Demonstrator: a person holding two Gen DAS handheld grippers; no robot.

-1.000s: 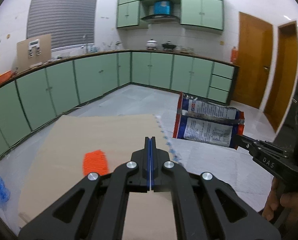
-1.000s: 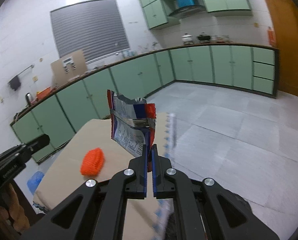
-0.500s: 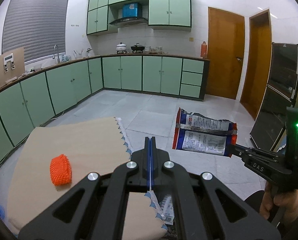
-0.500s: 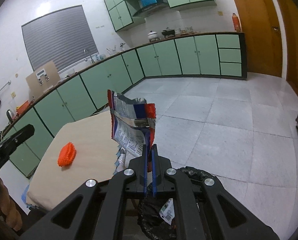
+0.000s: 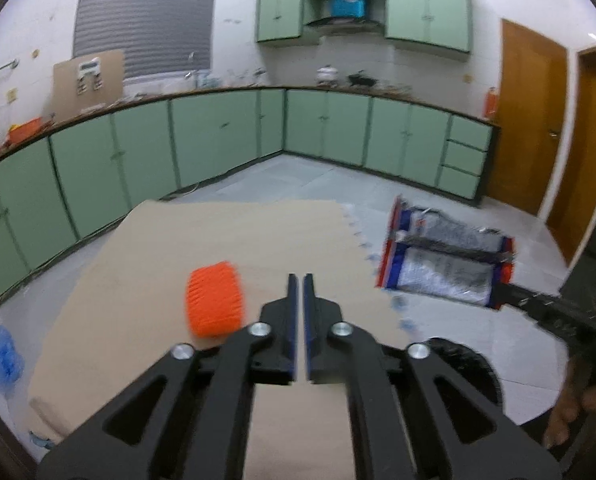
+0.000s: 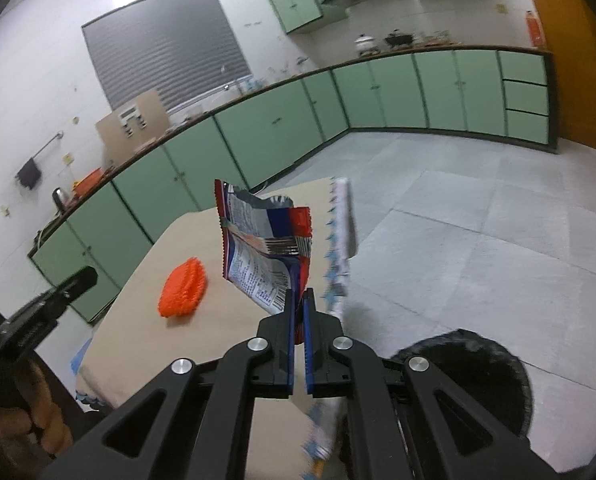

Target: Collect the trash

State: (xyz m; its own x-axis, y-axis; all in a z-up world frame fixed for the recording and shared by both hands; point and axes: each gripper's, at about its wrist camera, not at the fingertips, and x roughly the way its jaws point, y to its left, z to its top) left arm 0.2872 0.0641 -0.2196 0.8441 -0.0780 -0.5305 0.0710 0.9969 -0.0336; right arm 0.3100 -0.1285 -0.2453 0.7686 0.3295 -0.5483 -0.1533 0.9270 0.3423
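Visibly crumpled red-blue-silver snack wrapper (image 6: 264, 248)

This is a home kitchen. Pale green base cabinets (image 5: 226, 136) run along two walls under a dark brown worktop (image 6: 377, 58). More green cabinets (image 5: 425, 12) hang high on the wall, with a range hood (image 5: 337, 24) between them. Pots (image 5: 327, 74) stand on the worktop under the hood, and a tap (image 6: 228, 80) rises near the window with the grey blind (image 5: 146, 16). The floor has large grey tiles (image 6: 477, 216). Two orange-brown wooden doors (image 5: 533, 120) are on the right side.
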